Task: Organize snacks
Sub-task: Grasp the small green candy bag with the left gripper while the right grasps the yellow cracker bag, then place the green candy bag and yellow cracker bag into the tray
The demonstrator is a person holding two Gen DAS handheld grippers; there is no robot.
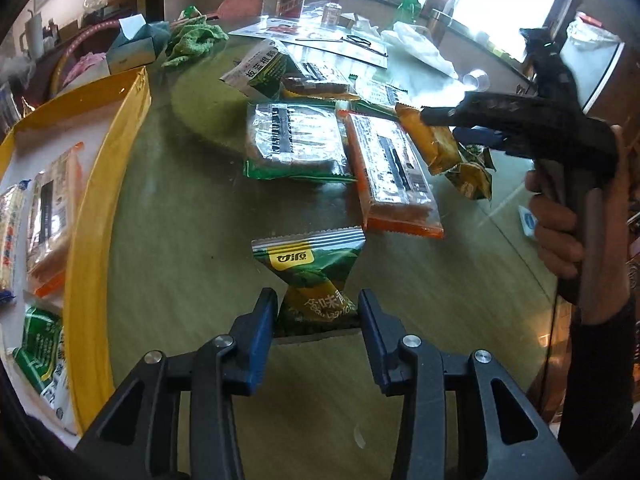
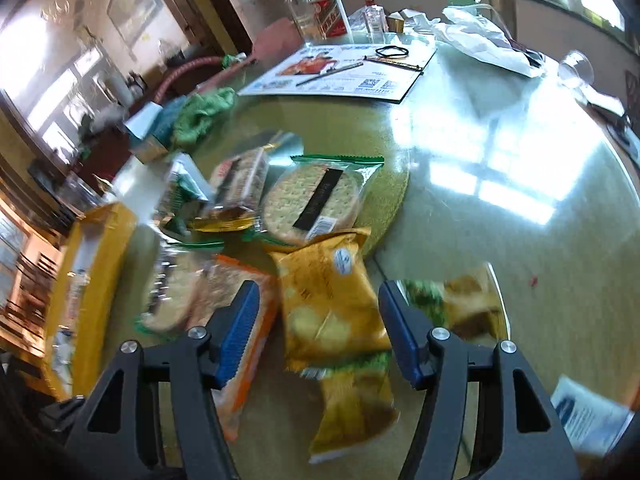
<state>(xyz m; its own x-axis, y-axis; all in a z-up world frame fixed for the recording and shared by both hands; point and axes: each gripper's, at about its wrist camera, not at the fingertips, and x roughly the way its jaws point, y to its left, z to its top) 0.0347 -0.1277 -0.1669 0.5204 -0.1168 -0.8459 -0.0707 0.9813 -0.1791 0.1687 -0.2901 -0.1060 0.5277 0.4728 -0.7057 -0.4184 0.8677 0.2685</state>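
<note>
While the small green foil snack packet (image 1: pixel 310 276) stands pinched between the left tongs (image 1: pixel 318 312), its long axis runs straight ahead from them, the crimped silver seam pointing away over the glass-topped bench (image 1: pixel 200 220). Its lower end sits gripped between the blue pads. To the left, near but apart, lies the yellow cardboard tray (image 1: pixel 96 208), already carrying packets. Farther right, the right tongs (image 2: pixel 316 320) hang wide apart above a yellow crinkled snack bag (image 2: pixel 332 304), empty.

Green-and-yellow snack packet (image 1: pixel 310 276), orange-edged cracker pack (image 1: pixel 394 178), yellow tray (image 1: pixel 96 216), blue-padded black claw (image 1: pixel 318 320).
</note>
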